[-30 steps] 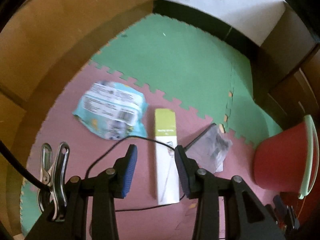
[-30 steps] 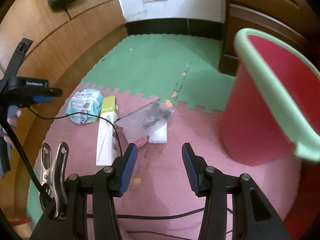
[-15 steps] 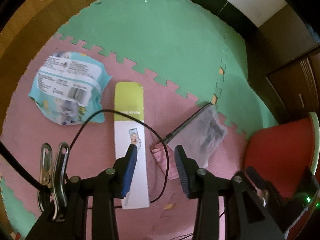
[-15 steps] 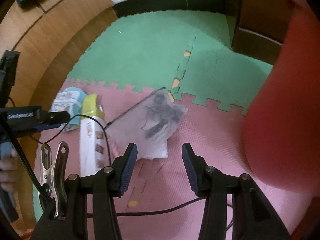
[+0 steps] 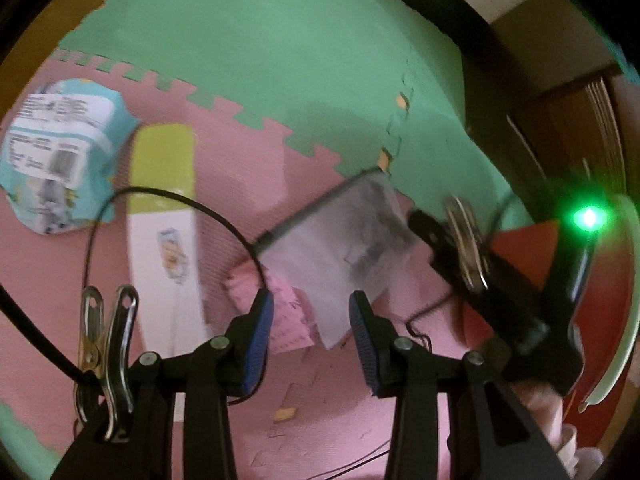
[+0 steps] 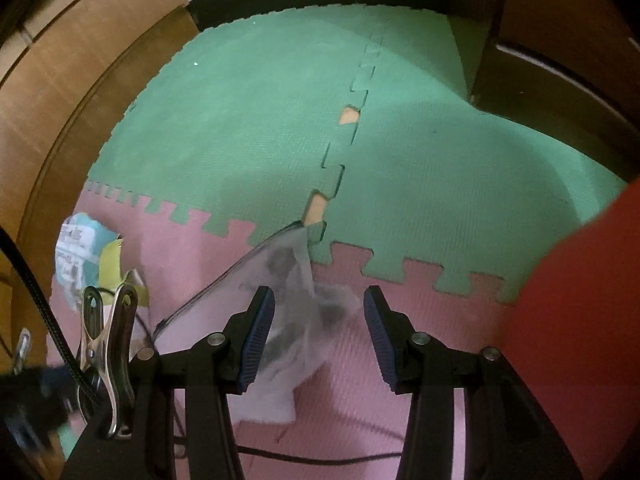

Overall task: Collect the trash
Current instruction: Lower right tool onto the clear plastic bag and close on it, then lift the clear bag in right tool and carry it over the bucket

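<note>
Trash lies on the pink foam mat (image 5: pixel 240 152). A clear zip bag (image 5: pixel 344 236) lies over a pink wrapper (image 5: pixel 280 312) and a white tissue. A long white and lime-green box (image 5: pixel 164 216) and a light blue wipes pack (image 5: pixel 56 160) lie to the left. My left gripper (image 5: pixel 311 332) is open, low over the pink wrapper. My right gripper (image 6: pixel 318 336) is open, with the clear bag (image 6: pixel 296 304) between its fingers. The right gripper's body also shows in the left wrist view (image 5: pixel 480 272). The red bin (image 6: pixel 580 320) stands at the right.
Green foam mats (image 6: pixel 280 120) cover the floor beyond the pink ones. A wooden cabinet curves along the left (image 6: pixel 60 100) and dark wooden furniture (image 6: pixel 560 40) stands at the back right. A black cable (image 5: pixel 168 196) loops over the long box.
Both grippers have come down and forward toward the clear bag. The right gripper now has the bag between its open fingers and shows in the left wrist view.
</note>
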### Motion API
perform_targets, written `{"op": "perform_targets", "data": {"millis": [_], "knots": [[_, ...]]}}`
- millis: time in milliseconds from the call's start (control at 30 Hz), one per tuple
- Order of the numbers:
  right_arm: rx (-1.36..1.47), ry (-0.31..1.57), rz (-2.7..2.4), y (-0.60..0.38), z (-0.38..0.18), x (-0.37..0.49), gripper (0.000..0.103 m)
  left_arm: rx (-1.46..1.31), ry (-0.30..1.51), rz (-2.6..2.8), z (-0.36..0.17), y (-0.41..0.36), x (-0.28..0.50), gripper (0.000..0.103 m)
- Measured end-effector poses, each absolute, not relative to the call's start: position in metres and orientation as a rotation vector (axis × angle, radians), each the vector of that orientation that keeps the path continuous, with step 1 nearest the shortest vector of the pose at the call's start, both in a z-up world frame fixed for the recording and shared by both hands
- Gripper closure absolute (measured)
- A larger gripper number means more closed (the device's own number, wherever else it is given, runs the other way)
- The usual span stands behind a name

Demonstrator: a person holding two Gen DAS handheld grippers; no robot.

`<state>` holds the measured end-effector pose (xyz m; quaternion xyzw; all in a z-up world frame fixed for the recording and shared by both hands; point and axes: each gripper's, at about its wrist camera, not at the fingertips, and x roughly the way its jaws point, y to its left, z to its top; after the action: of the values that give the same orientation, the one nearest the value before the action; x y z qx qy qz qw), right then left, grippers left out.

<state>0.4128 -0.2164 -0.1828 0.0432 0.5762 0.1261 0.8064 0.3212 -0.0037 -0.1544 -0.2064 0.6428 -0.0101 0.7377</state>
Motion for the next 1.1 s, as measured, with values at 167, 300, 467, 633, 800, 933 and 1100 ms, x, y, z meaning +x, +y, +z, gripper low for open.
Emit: {"op": "perform_targets", "data": {"millis": [167, 300, 467, 633, 800, 933, 1100], "knots": [[0.041, 1.296, 0.288, -0.207, -0.208, 0.425, 0.056, -0.442, 1.474, -0.031, -0.185, -0.017, 0.326, 0.063], [0.013, 1.368, 0.292, -0.207, -0.230, 0.428, 0.056, -0.471, 1.506, -0.016, -0.204, -0.019, 0.331, 0.063], [-0.012, 1.370, 0.291, -0.205, -0.233, 0.425, 0.057, -0.460, 1.535, 0.013, -0.220, -0.024, 0.339, 0.063], [-0.051, 1.377, 0.269, -0.197, -0.231, 0.424, 0.067, -0.441, 1.532, 0.038, -0.225, -0.028, 0.343, 0.076], [-0.018, 1.404, 0.298, -0.199, -0.229, 0.420, 0.088, -0.430, 1.529, 0.040, -0.221, -0.028, 0.338, 0.094], [0.007, 1.392, 0.312, -0.203, -0.219, 0.410, 0.090, -0.434, 1.511, 0.043, -0.208, -0.020, 0.329, 0.097], [0.054, 1.362, 0.338, -0.211, -0.200, 0.390, 0.091, -0.453, 1.491, 0.031, -0.189, -0.008, 0.316, 0.098]]}}
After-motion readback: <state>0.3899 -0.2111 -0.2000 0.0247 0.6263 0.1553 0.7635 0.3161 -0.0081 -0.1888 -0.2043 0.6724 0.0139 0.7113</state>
